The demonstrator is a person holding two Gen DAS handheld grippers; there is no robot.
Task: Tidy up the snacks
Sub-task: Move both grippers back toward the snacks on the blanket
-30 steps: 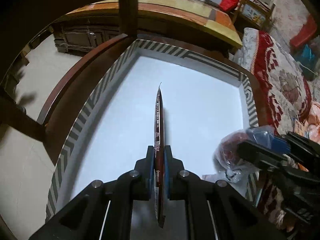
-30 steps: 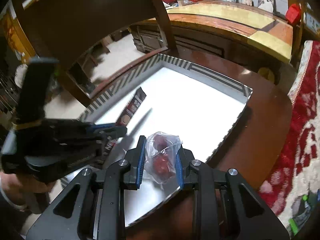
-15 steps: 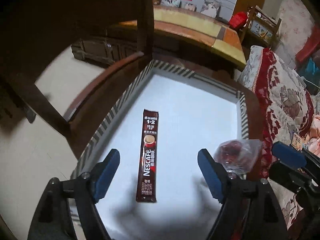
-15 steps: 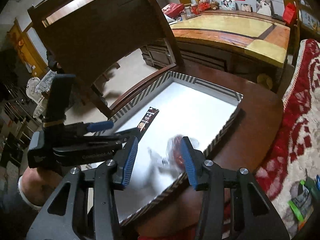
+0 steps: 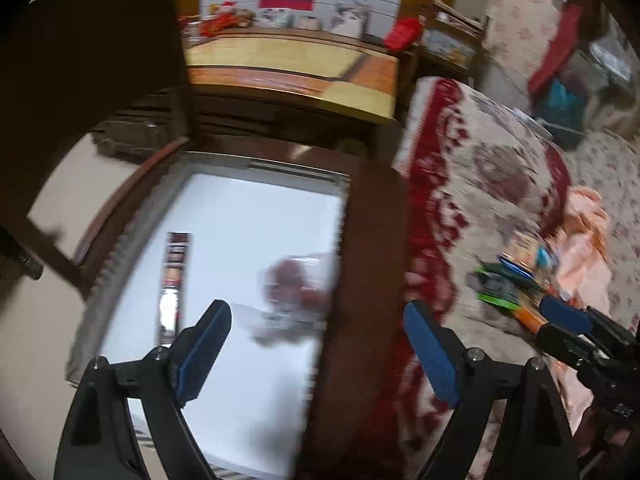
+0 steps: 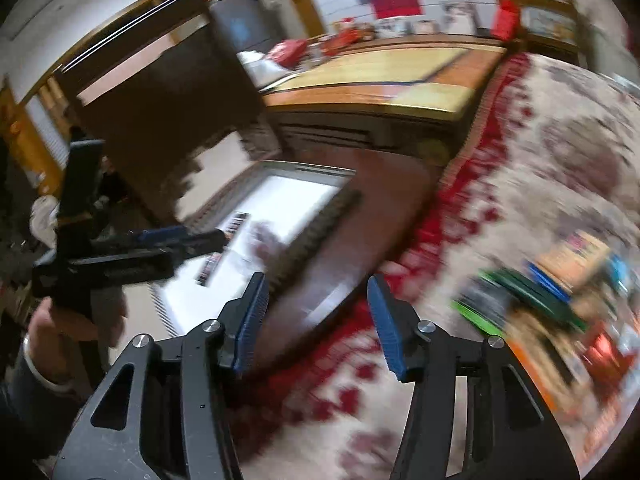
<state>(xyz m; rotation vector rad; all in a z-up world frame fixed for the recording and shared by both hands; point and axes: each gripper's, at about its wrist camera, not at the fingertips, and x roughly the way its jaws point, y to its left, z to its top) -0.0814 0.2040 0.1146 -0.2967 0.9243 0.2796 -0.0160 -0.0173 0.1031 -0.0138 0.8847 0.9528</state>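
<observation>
Both grippers are empty, jaws spread wide. The left gripper (image 5: 316, 344) hangs above the near right part of the white tray (image 5: 256, 200), which sits on a dark wooden table (image 5: 376, 240). In that tray lie two snacks: a long coffee stick (image 5: 174, 276) at about nine o'clock of the tray, set lengthwise along the left wall, and a clear bag of red sweets (image 5: 294, 284) at about three o'clock, close to the right wall. Set well apart, each has its own spot, which suits sorting.

The right gripper (image 6: 316, 320) points past the table edge toward two o'clock, where a heap of colourful packets (image 6: 532, 288) lies on the patterned red blanket (image 6: 540, 160). Its jaws are likely held apart for taking the next packet. Heavy blur hides what the packets are.
</observation>
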